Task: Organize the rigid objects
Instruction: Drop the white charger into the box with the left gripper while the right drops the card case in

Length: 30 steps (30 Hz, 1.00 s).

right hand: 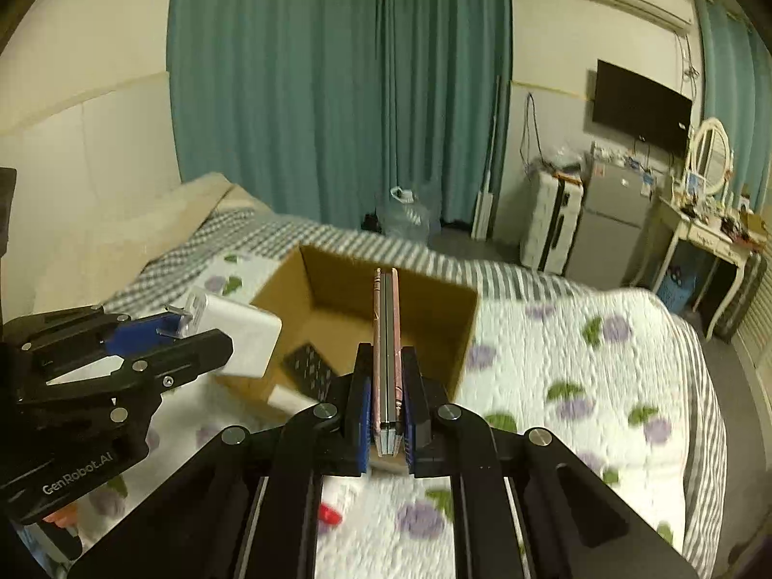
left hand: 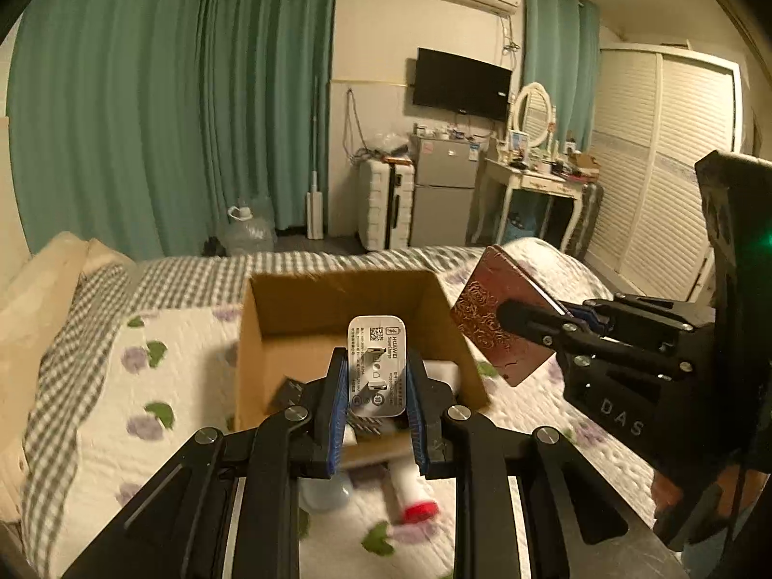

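An open cardboard box (left hand: 294, 309) sits on the bed and also shows in the right wrist view (right hand: 434, 323). My left gripper (left hand: 379, 386) is shut on a white charger plug (left hand: 379, 366) and holds it over the box's near edge; the plug also shows in the right wrist view (right hand: 241, 333). My right gripper (right hand: 386, 400) is shut on a thin pink embossed case (right hand: 386, 337), held edge-on above the box. In the left wrist view the case (left hand: 502, 323) hangs by the box's right wall. A black item (right hand: 309, 366) and a white item (left hand: 441, 371) lie inside the box.
A white bottle with a red cap (left hand: 415, 497) lies on the floral quilt (right hand: 579, 386) in front of the box. Pillows (left hand: 43, 299) lie at the left. A fridge (left hand: 444, 193), suitcase (left hand: 386, 202) and dressing table (left hand: 535, 183) stand beyond the bed.
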### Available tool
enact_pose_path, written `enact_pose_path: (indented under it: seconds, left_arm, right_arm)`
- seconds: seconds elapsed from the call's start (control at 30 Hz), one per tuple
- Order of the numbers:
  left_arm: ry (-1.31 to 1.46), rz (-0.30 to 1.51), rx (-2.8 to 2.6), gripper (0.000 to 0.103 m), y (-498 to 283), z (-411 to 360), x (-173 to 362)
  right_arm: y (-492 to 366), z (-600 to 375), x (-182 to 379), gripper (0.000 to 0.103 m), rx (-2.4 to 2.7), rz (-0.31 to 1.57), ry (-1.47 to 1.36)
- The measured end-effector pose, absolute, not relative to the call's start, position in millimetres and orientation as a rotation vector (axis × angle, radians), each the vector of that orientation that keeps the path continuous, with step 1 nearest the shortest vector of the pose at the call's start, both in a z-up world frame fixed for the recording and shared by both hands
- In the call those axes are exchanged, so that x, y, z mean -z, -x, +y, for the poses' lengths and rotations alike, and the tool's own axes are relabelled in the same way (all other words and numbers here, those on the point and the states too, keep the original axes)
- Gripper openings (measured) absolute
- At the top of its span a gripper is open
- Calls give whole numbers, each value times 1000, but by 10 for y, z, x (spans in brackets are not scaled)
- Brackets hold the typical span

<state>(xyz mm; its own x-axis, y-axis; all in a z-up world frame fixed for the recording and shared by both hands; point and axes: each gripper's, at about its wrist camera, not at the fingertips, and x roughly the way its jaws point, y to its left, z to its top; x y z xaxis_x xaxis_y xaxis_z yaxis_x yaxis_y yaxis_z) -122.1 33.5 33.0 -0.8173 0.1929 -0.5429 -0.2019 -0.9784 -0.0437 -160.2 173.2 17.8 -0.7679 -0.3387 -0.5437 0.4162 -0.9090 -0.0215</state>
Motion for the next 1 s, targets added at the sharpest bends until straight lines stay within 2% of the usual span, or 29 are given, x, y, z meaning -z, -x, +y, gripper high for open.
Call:
enact_pose_path:
  seconds: [0.17, 0.43, 0.77, 0.83, 0.93, 1.0]
  left_arm:
    - [849, 1, -2829, 22, 1592, 206, -229]
    - [956, 5, -2828, 22, 2100, 118, 211]
    - [1032, 27, -2832, 23, 2273, 92, 487]
    - [1037, 16, -2835, 26, 2291, 63, 527]
    - [1021, 2, -2847, 68, 2261, 35, 500]
    - [973, -7, -2879, 68, 2194, 8, 423]
  right_arm:
    - [1951, 1578, -113, 9, 2601, 226, -757]
    - [2410, 1518, 327, 9, 2570, 243, -847]
    - [2416, 1543, 399, 9, 2547, 233, -886]
    - [2414, 1530, 392, 9, 2545, 231, -886]
    - [2430, 1544, 404, 9, 2545, 220, -895]
    - [2444, 1558, 411, 9, 2547, 212, -904]
